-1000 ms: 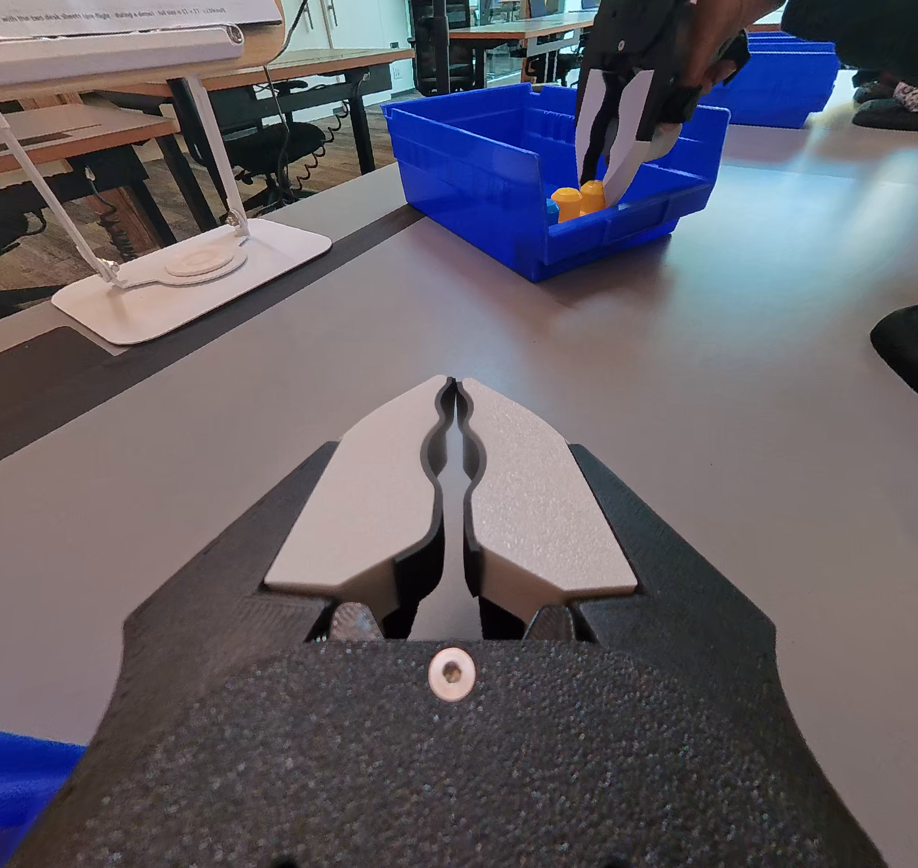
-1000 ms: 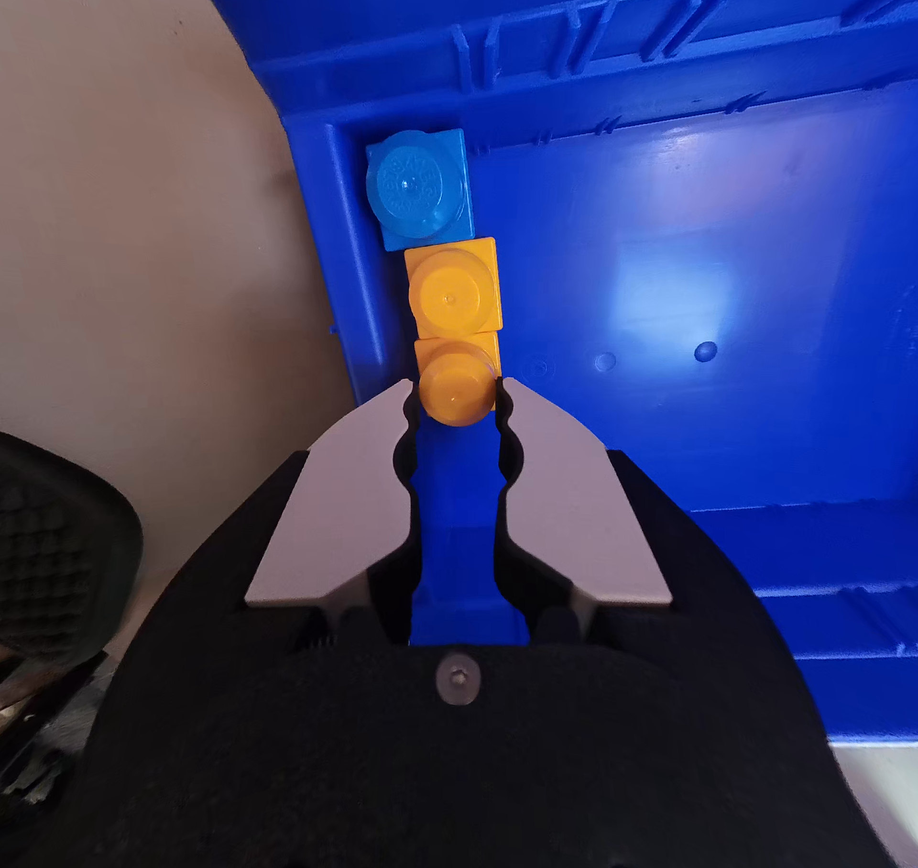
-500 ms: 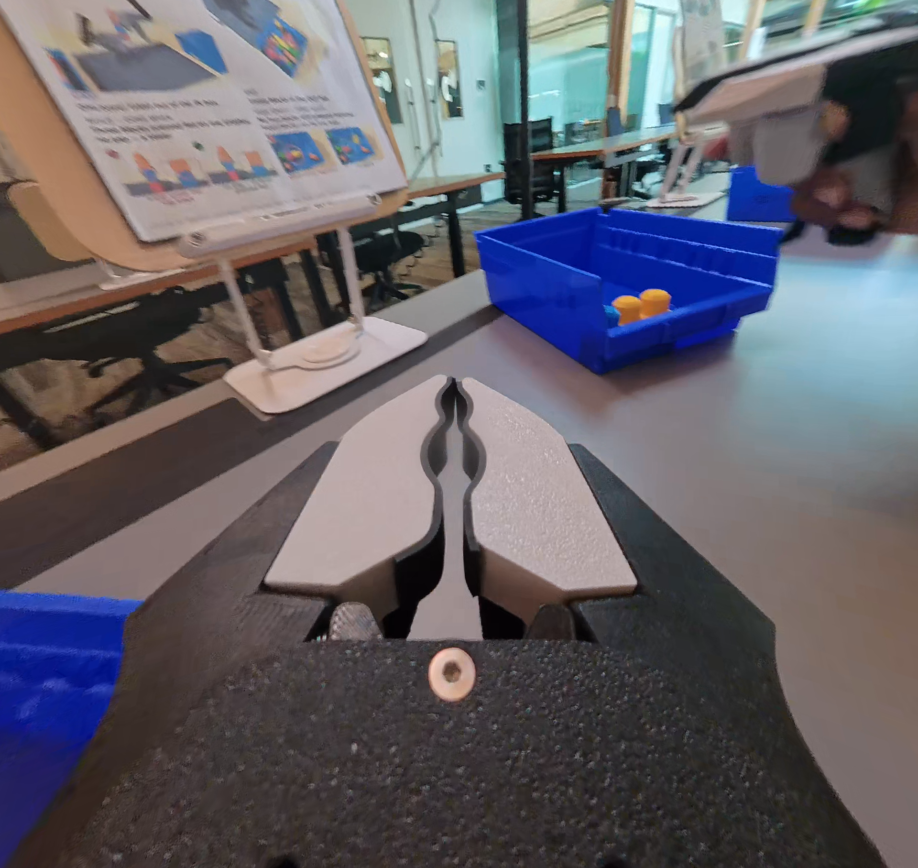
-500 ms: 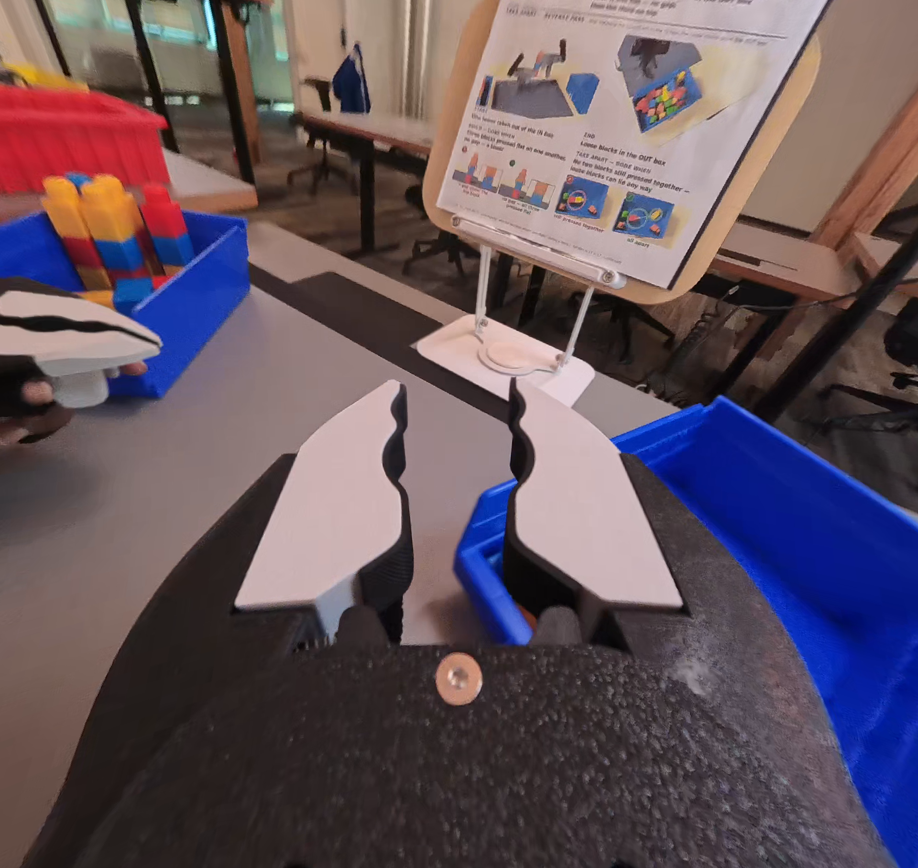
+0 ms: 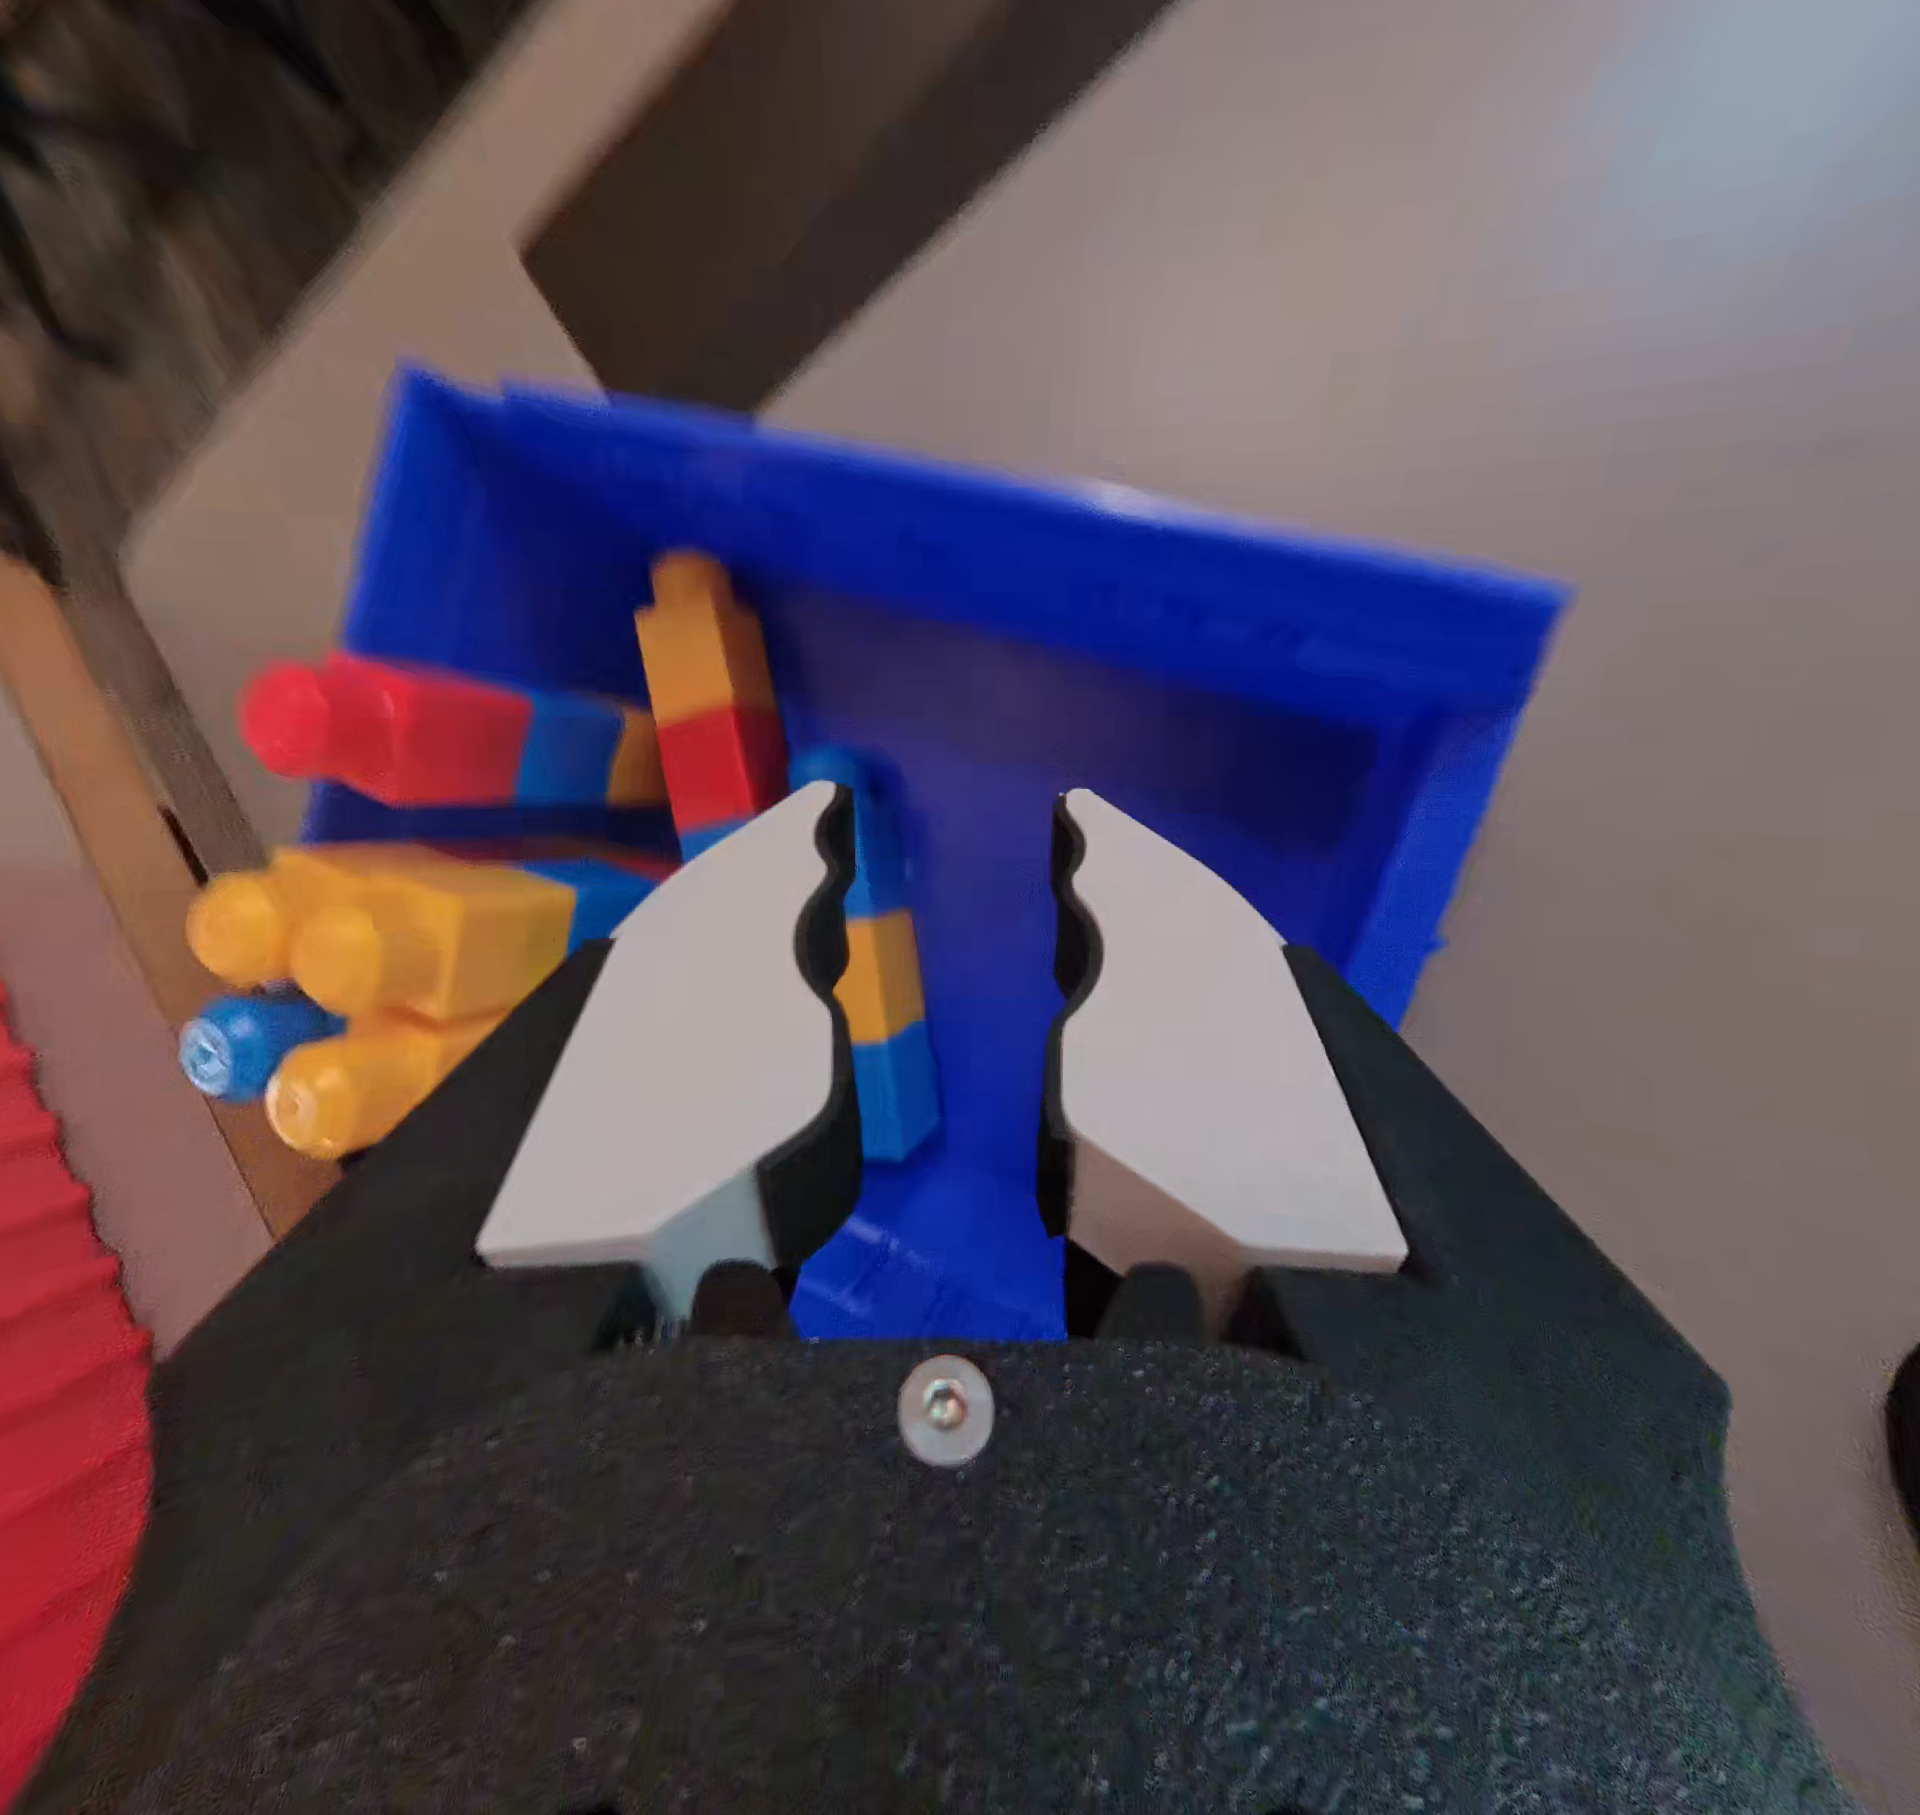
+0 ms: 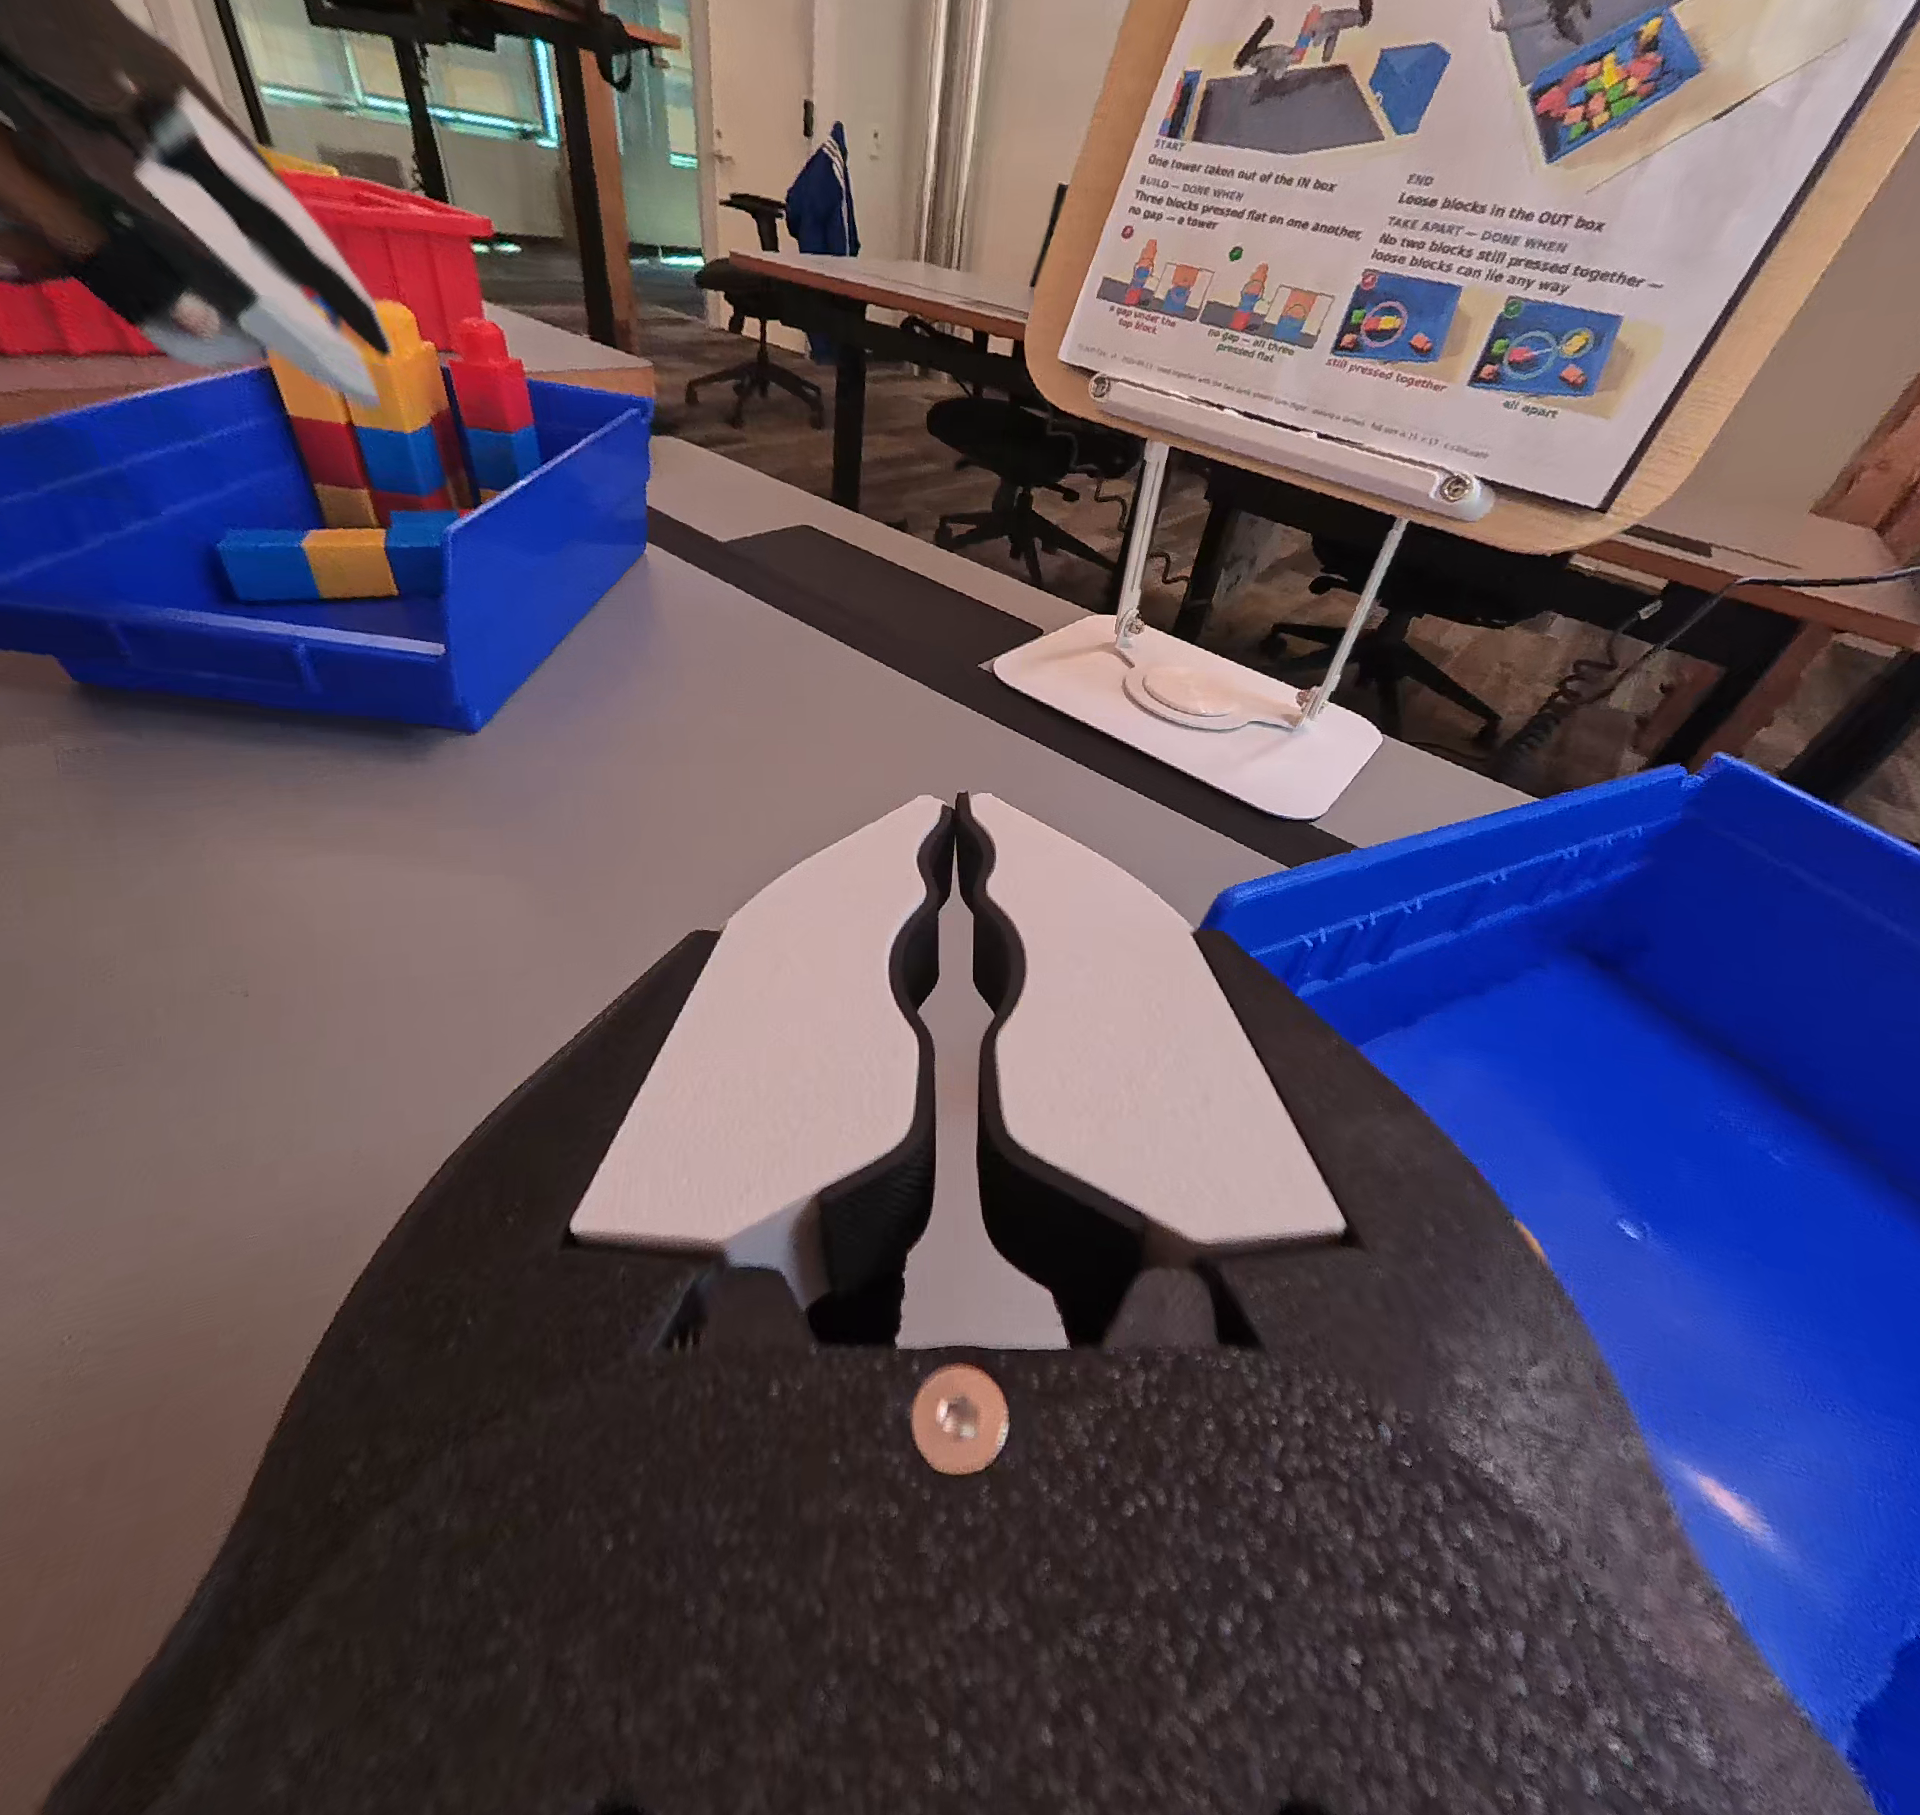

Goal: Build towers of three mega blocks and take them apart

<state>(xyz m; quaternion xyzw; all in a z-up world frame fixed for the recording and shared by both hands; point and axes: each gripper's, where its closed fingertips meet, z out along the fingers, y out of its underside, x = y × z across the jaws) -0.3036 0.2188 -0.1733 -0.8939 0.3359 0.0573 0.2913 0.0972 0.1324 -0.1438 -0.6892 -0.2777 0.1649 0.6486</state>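
- The right gripper (image 6: 956, 809) sits low over the grey worktop (image 6: 312, 934), its jaws drawn together to a thin slit with nothing between them.
- Just to its right is a blue bin (image 6: 1558, 934); the part of its floor that shows is bare, and the rest is out of view.
- Farther off stands a white stand (image 6: 1195, 716) carrying an instruction sheet (image 6: 1455, 155).
- Across the worktop on the left is a second blue bin (image 6: 540, 560) with the towers: several upright ones (image 6: 400, 415) packed at its back, and one blue-yellow-blue tower (image 6: 312, 565) lying flat near its front lip.
- The left gripper (image 5: 951, 809) hangs above that bin with its jaws spread wide and empty. In its own blurred view the lying tower (image 5: 883, 986) is just under the left finger (image 5: 717, 996), not between the jaws.
- Behind that bin is a red bin (image 6: 395, 238).
- Step in hand, as I judge it: reaching in to fetch one tower for taking apart.
- The next move calls for shifting the left gripper sideways so the chosen tower sits between the jaws, lowering, then closing across its narrow sides without knocking the upright neighbours.
- The right gripper would then need to come over to grip the other end.
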